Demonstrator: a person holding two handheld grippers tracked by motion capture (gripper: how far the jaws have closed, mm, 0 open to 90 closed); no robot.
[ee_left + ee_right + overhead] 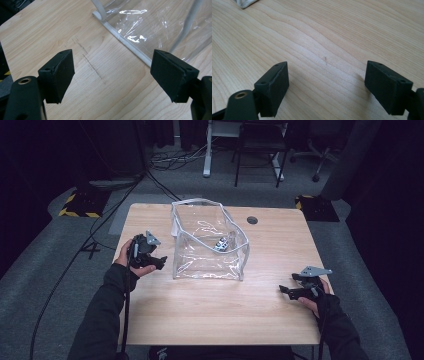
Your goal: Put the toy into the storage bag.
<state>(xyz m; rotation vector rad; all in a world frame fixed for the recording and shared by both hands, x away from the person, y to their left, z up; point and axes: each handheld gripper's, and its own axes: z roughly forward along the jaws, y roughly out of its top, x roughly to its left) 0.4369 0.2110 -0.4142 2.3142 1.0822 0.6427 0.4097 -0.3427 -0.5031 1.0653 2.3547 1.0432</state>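
A clear plastic bag (207,242) with white piping stands open on the wooden table (215,310), with a small dark object (221,243) inside it. My left gripper (159,262) is just left of the bag's near corner, open, nothing between its jaws. In the left gripper view that gripper (112,77) hangs over bare wood, and the bag's white bottom edge (125,42) runs just beyond the jaws. My right gripper (284,290) rests low near the table's right front, open and empty. Bare wood lies under the right gripper (325,82) in its own view.
A round cable hole (252,220) sits in the table's far right part. A pale bag corner (244,3) shows at the top left of the right gripper view. Chair and desk legs (260,155), cables and yellow-black floor plates (80,202) lie beyond the table.
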